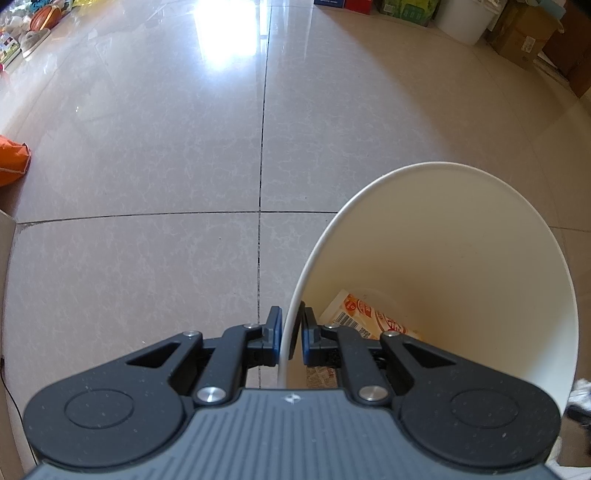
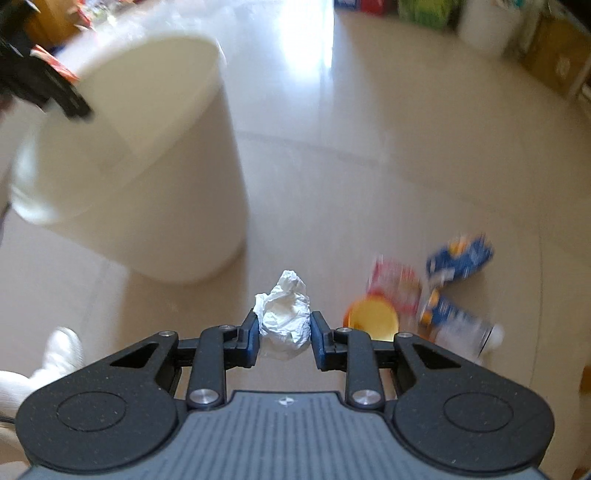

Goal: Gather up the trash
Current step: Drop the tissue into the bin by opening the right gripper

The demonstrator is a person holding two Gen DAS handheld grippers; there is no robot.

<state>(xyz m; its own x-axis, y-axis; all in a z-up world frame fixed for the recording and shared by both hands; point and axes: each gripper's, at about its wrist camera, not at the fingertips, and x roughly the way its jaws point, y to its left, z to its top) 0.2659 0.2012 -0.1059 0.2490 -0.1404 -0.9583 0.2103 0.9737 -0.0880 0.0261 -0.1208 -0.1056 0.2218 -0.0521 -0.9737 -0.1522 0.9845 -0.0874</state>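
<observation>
A: Gripping the bin by its rim, is it, that left gripper?

B: Yes. Its jaws are clamped on the near wall, one pad outside, one inside. The bin looks tilted in the right view, with the left gripper dark at its upper left edge.

A: Anything in the bin?

B: An orange and white packet with a barcode lies at the bottom.

A: And the right gripper?

B: Closed on a crumpled white tissue, squeezed between the pads and held above the floor, just right of the bin's base.

A: What trash is left on the tiles?

B: To the right of the tissue, blurred: a yellow cup, a red and white wrapper, a blue wrapper and another blue and white one, all close together.

A: Anything else?

B: A white sock shows at the lower left. Boxes and a white bucket line the far wall.
</observation>
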